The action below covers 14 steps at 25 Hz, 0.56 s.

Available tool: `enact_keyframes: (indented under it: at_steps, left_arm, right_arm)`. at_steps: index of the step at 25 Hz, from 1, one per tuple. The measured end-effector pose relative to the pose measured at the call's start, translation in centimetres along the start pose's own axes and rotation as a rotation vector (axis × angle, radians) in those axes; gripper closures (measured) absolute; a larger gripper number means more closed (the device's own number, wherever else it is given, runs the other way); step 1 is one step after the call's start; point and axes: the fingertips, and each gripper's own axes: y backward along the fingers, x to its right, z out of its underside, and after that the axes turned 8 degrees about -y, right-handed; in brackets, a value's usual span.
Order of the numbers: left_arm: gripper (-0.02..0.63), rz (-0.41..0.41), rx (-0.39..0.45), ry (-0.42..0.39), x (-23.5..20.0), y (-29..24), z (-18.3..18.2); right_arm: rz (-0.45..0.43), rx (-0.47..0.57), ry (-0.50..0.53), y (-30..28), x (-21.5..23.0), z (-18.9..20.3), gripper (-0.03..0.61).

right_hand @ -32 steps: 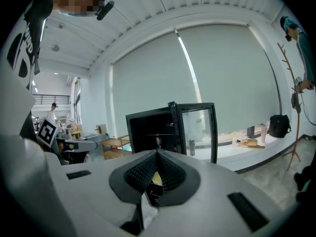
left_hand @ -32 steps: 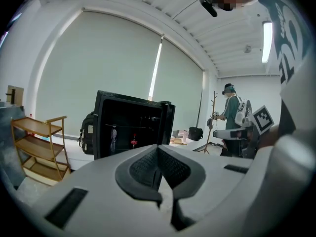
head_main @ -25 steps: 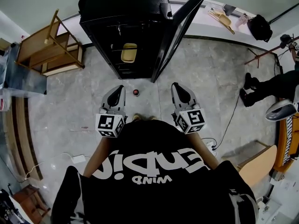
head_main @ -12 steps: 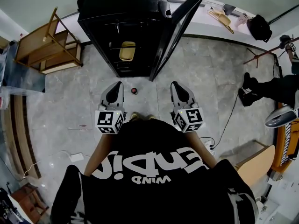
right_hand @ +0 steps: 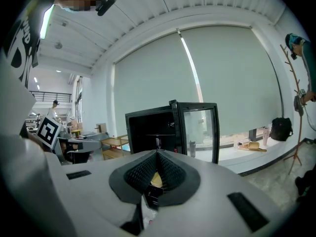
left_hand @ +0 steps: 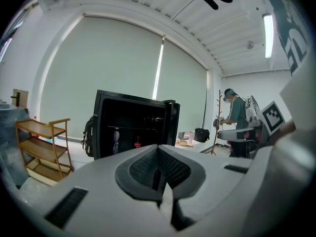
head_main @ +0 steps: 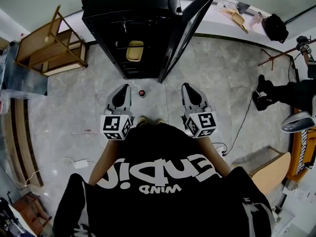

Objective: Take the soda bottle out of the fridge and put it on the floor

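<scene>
Nothing has moved in the last second: left gripper point(left_hand: 158, 151) and right gripper point(right_hand: 157, 154) stay pressed together, empty, low in the frame. The bottle point(head_main: 142, 93) stands at centre on the floor point(head_main: 222, 83), just before the open fridge point(head_main: 133, 14). Looks like job done.

We're in a bare, lab-like workroom: a lone black fridge point(head_main: 128, 4) on a grey stone floor point(head_main: 222, 83), wooden rack point(head_main: 49, 48), trailing cable point(head_main: 243, 125), tall roller blinds point(left_hand: 113, 68).
</scene>
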Motion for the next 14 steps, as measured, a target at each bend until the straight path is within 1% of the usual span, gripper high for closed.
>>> enact_keyframes:
  at_steps: [14]
  left_arm:
    - [0.606, 0.010, -0.022, -0.008, 0.04, 0.02, 0.58]
  right_arm:
    - [-0.009, -0.025, -0.001, 0.18, -0.08, 0.66, 0.554]
